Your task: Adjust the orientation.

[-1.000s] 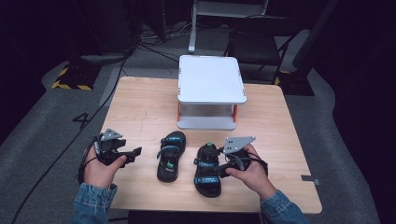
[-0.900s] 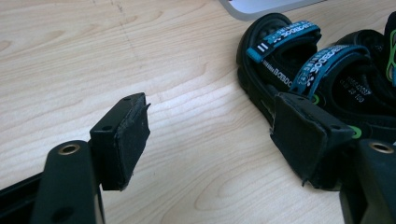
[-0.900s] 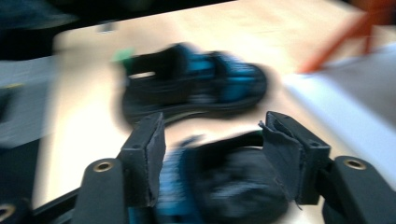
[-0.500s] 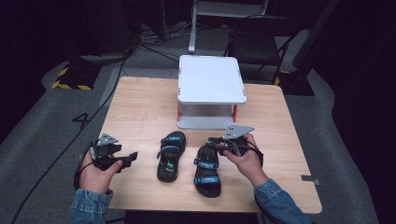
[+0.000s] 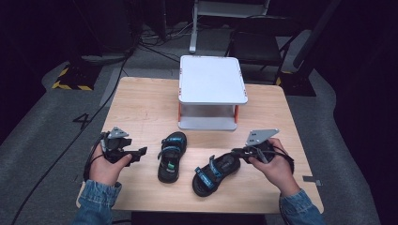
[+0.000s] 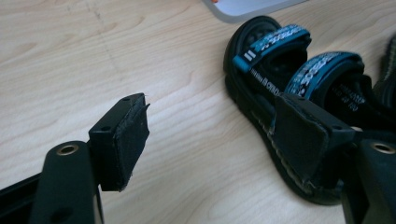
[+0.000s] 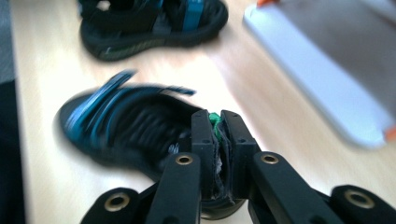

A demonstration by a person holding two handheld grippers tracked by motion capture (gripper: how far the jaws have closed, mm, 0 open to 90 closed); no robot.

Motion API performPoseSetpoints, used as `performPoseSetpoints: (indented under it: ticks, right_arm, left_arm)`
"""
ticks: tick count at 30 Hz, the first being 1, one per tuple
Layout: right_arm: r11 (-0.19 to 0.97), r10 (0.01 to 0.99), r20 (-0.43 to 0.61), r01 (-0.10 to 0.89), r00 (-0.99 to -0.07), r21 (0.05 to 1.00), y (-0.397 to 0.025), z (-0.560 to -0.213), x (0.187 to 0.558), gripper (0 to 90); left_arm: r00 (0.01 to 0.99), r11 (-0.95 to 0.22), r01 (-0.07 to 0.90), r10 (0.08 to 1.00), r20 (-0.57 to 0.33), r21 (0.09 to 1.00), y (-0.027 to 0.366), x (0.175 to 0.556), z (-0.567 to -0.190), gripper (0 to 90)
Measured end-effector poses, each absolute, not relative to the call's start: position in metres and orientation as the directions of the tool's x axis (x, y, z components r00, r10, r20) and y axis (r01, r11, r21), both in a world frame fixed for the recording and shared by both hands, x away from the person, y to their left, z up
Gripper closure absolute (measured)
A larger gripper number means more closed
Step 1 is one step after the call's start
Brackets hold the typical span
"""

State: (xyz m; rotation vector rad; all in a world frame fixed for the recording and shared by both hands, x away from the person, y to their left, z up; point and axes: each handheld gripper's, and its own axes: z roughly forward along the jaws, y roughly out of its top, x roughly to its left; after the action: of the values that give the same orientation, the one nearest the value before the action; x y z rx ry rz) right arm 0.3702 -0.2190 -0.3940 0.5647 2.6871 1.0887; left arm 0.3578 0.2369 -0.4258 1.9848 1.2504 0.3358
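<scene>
A: Where are the sandals?

B: Both lie on the wooden table [image 5: 141, 105], in front of the white stand [image 5: 212, 79]. The left sandal [image 5: 171, 156] has its long axis running roughly from the person's side toward the stand, one end nearly reaching the stand's base. The right sandal [image 5: 216, 174] lies on a diagonal, one end toward the near-left, the other toward the right gripper [image 5: 244, 152].

A: And that gripper's jaws?

B: Clenched on the rear edge of the right sandal [image 7: 126, 126]; in the right gripper view they are pressed together over black material with a green bit showing at the tip. That sandal is blurred there.

A: The left gripper?

B: The left gripper [image 5: 138, 153] sits just left of the left sandal, its jaws released and spread wide, holding nothing. In the left gripper view one jaw stands over bare table and the other in front of that sandal's sole [image 6: 280, 93], blue straps up. Whether it touches, I cannot tell.
</scene>
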Motion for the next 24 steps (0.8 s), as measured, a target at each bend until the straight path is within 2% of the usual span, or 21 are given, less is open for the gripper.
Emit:
performPoseSetpoints:
  ticks: [2, 4, 6, 9, 15, 16, 18, 19, 20, 23, 24]
  right_arm:
    - [0.662, 0.409, -0.006, 0.293, -0.912, 0.690, -0.223, -0.393, 0.367, 85.7]
    - [0.723, 0.397, 0.060, 0.352, -0.916, 0.594, -0.235, -0.394, 0.356, 85.7]
    - [0.748, 0.374, 0.108, 0.368, -0.921, 0.552, -0.239, -0.397, 0.350, 85.9]
    - [0.762, 0.335, 0.165, 0.370, -0.928, 0.532, -0.241, -0.398, 0.344, 85.9]
    - [0.754, 0.363, 0.129, 0.372, -0.923, 0.541, -0.239, -0.401, 0.344, 84.8]
    - [0.745, 0.377, 0.088, 0.358, -0.922, 0.563, -0.240, -0.400, 0.346, 73.7]
    - [0.732, 0.406, 0.018, 0.337, -0.913, 0.592, -0.239, -0.398, 0.347, 57.7]
    - [0.732, 0.406, 0.018, 0.337, -0.913, 0.592, -0.239, -0.398, 0.347, 57.7]
    - [0.727, 0.424, -0.054, 0.304, -0.904, 0.616, -0.236, -0.398, 0.349, 45.5]
    - [0.738, 0.412, -0.111, 0.260, -0.904, 0.623, -0.228, -0.401, 0.352, 43.5]
    - [0.761, 0.375, -0.123, 0.230, -0.919, 0.607, -0.217, -0.407, 0.356, 43.1]
  left_arm:
    - [0.492, -0.238, 0.657, 0.854, -0.168, 0.715, 0.235, 0.361, -0.425, 27.4]
    - [0.514, -0.258, 0.650, 0.842, -0.164, 0.715, 0.227, 0.368, -0.424, 27.3]
    - [0.533, -0.277, 0.642, 0.831, -0.157, 0.715, 0.221, 0.372, -0.424, 27.2]
    - [0.541, -0.279, 0.639, 0.825, -0.161, 0.717, 0.218, 0.375, -0.424, 27.1]
    - [0.550, -0.291, 0.639, 0.820, -0.158, 0.712, 0.214, 0.380, -0.426, 27.0]
    - [0.549, -0.290, 0.639, 0.820, -0.159, 0.712, 0.214, 0.380, -0.426, 26.9]
    - [0.542, -0.281, 0.641, 0.824, -0.162, 0.714, 0.215, 0.379, -0.426, 26.9]
    - [0.542, -0.281, 0.641, 0.824, -0.162, 0.714, 0.215, 0.379, -0.426, 26.9]
    - [0.536, -0.274, 0.647, 0.827, -0.169, 0.712, 0.216, 0.378, -0.427, 26.9]
    - [0.534, -0.277, 0.646, 0.829, -0.162, 0.712, 0.217, 0.376, -0.427, 26.9]
    - [0.531, -0.277, 0.649, 0.832, -0.162, 0.708, 0.219, 0.374, -0.428, 26.9]
